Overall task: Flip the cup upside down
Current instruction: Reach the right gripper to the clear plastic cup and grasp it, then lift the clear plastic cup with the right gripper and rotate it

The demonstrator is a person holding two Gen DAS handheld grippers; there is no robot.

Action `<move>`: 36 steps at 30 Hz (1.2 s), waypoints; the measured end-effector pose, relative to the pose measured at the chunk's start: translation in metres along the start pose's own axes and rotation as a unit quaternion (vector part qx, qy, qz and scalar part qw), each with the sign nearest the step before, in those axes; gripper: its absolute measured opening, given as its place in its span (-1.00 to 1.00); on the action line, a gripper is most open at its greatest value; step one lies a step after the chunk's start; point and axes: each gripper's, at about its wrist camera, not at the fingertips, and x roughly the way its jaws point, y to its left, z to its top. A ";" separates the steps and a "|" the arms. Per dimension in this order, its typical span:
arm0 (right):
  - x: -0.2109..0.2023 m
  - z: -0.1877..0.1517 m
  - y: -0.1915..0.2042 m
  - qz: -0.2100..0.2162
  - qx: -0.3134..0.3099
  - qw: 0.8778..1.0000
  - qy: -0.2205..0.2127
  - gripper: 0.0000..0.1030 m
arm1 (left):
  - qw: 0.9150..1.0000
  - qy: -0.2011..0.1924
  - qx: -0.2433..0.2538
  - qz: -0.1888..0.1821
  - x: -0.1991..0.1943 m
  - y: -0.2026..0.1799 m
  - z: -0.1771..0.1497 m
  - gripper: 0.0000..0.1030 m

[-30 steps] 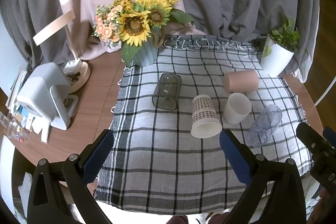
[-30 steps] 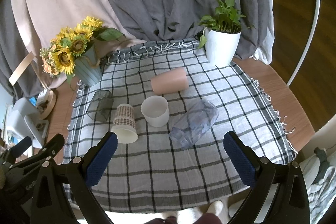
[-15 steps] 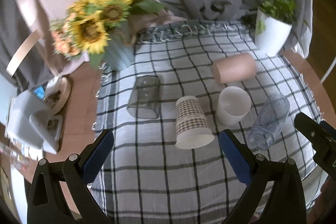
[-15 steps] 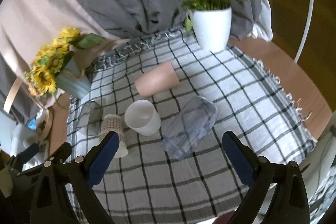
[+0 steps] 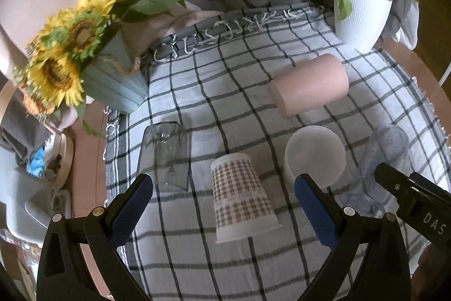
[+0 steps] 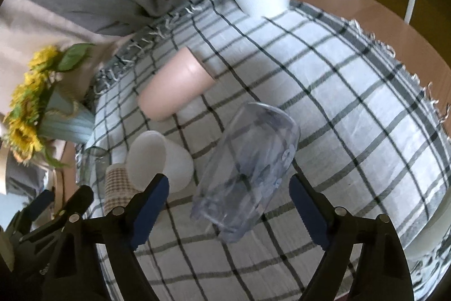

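Several cups sit on a checked cloth (image 5: 231, 92). A clear blue-tinted cup (image 6: 248, 177) lies on its side; my right gripper (image 6: 228, 205) is open with its fingers on either side of the cup's base end. A checked paper cup (image 5: 239, 199) stands upside down between the open fingers of my left gripper (image 5: 222, 205). A white cup (image 5: 314, 157) stands upright, a pink cup (image 5: 310, 88) lies on its side, and a smoky clear glass (image 5: 165, 157) lies on its side at the left. The clear cup also shows in the left wrist view (image 5: 383, 157).
A sunflower bouquet in a blue pot (image 5: 112, 83) stands at the back left. A white plant pot (image 5: 360, 16) stands at the back right. Grey curtains hang behind. White devices (image 5: 25, 193) sit on the wooden table at the left. The right gripper's side (image 5: 417, 205) shows at the left view's right edge.
Both grippers have moved forward and down toward the cups. The right gripper has closed in on the lying clear cup; the left has come up to the checked paper cup.
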 end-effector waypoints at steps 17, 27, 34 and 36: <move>0.061 0.021 -0.007 -0.031 0.014 0.998 0.058 0.60 | 0.999 0.024 0.016 0.023 0.029 -0.016 0.015 0.99; 0.071 0.021 -0.005 -0.023 -0.021 0.996 0.089 0.40 | 0.999 0.026 -0.011 0.038 0.021 -0.019 0.009 0.99; 0.048 0.022 -0.002 -0.024 -0.077 0.994 0.071 0.39 | 0.996 0.041 -0.078 0.028 0.008 -0.012 -0.010 0.99; 0.040 0.020 -0.002 -0.022 -0.090 0.993 0.070 0.39 | 0.993 0.044 -0.102 0.027 0.001 -0.008 -0.021 0.99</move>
